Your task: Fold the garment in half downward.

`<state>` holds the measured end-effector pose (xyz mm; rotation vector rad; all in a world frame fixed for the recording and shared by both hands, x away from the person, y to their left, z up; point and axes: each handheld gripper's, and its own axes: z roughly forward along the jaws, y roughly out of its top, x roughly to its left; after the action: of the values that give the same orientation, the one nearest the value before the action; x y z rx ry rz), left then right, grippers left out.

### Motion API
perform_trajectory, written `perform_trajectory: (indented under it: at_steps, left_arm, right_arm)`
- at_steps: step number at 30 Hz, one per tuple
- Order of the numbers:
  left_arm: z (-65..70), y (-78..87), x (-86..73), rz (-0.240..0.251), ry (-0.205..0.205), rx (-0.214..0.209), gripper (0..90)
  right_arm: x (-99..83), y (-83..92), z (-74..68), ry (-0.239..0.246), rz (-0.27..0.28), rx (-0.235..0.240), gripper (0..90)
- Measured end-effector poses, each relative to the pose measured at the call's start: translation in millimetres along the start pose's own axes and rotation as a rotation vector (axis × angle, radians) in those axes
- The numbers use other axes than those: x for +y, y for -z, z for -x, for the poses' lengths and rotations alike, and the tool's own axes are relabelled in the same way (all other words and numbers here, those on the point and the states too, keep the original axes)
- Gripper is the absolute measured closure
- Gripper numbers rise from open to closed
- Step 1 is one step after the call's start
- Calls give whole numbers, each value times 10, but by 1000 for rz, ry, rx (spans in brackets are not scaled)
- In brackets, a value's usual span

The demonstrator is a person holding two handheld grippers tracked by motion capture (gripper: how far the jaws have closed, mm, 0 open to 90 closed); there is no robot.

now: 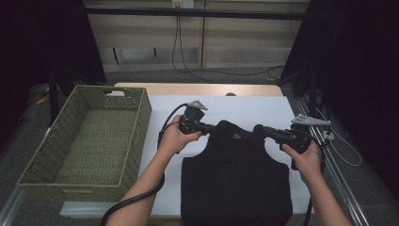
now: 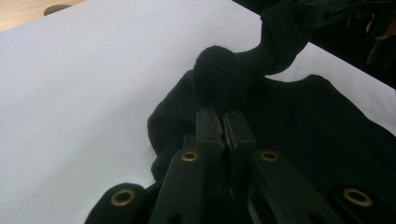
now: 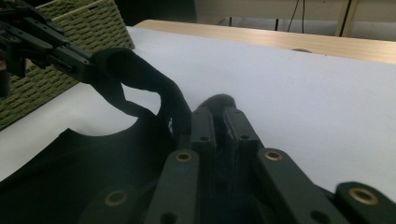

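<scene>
Both tongs were clamped on cloth: the left gripper [image 1: 210, 127] pinched one shoulder of the black sleeveless top [image 1: 235, 183], and the right gripper [image 1: 261, 130] pinched the other, jaws nearly together on a bunched fold. The top lay in front of the person on the white sheet [image 1: 254, 106], its shoulders lifted and its lower part flat. It looked light, soft and limp, likely to sag and fold wherever unsupported, so the shoulder straps seemed the sensible places to hold it, well apart to keep it spread. The sheet covered a wooden table [image 1: 197, 88]. A green woven basket [image 1: 56, 155] stood to the left. Beyond the table were pale wall panels [image 1: 235, 37], hanging cables and dark drapes.
</scene>
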<state>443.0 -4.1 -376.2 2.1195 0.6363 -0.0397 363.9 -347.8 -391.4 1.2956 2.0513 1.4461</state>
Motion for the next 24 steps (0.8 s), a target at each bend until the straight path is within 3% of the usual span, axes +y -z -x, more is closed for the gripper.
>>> perform_trajectory:
  at_steps: [11,24]
  left_arm:
    - [211,106,-147,2,-27,-21,868]
    - [481,195,-254,-4,-67,-77,868]
  right_arm:
    - [-197,200,-168,18,20,46,840]
    - [-244,417,-339,55,38,97,839]
